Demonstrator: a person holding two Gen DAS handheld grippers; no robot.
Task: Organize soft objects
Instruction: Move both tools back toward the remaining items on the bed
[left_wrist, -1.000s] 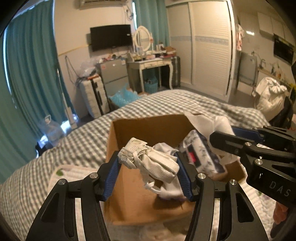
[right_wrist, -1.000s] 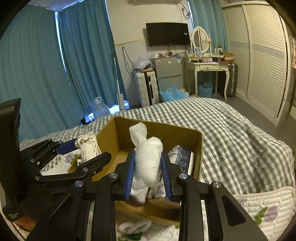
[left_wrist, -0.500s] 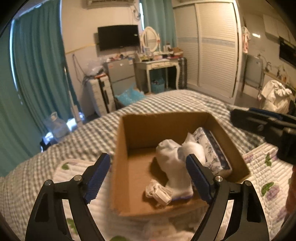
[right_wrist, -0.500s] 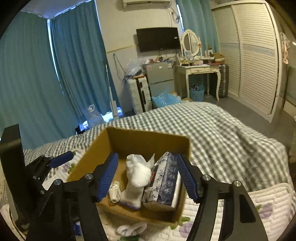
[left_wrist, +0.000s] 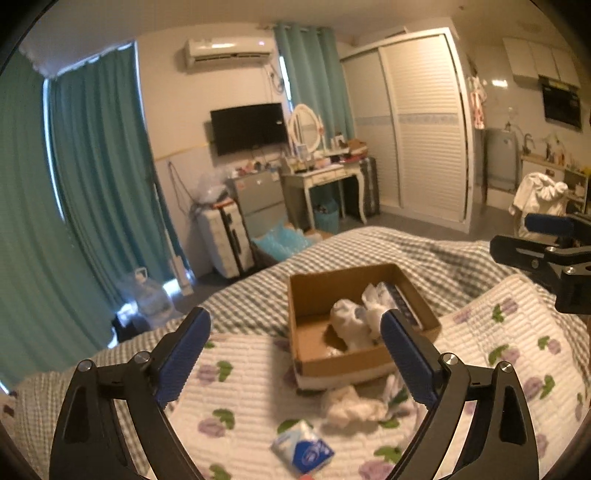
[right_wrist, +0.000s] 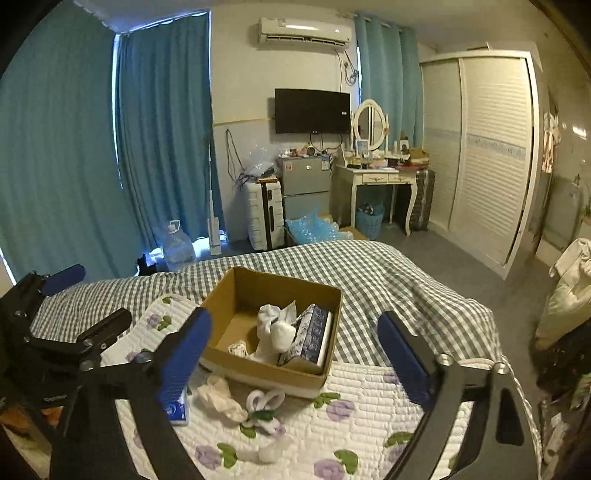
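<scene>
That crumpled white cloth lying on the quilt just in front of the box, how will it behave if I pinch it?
The white cloth looks bunched and limp, so it will probably sag and trail from the pads. It seems light, likely lifting easily. A shallow pinch may catch only one fold.

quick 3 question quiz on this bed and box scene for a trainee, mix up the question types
1. True or false: the left claw is shut on a white sock.
2. Multiple choice: where does the patterned tissue pack sit? A) on the quilt in front of the box B) inside the cardboard box, by its right wall C) on the floor
3. Fill in: on the floral quilt, just in front of the box, lies a crumpled white ____.

Key:
1. False; both the left claw and the right claw are open and empty.
2. B
3. Cloth (a soft white item; its exact kind is unclear).
</scene>
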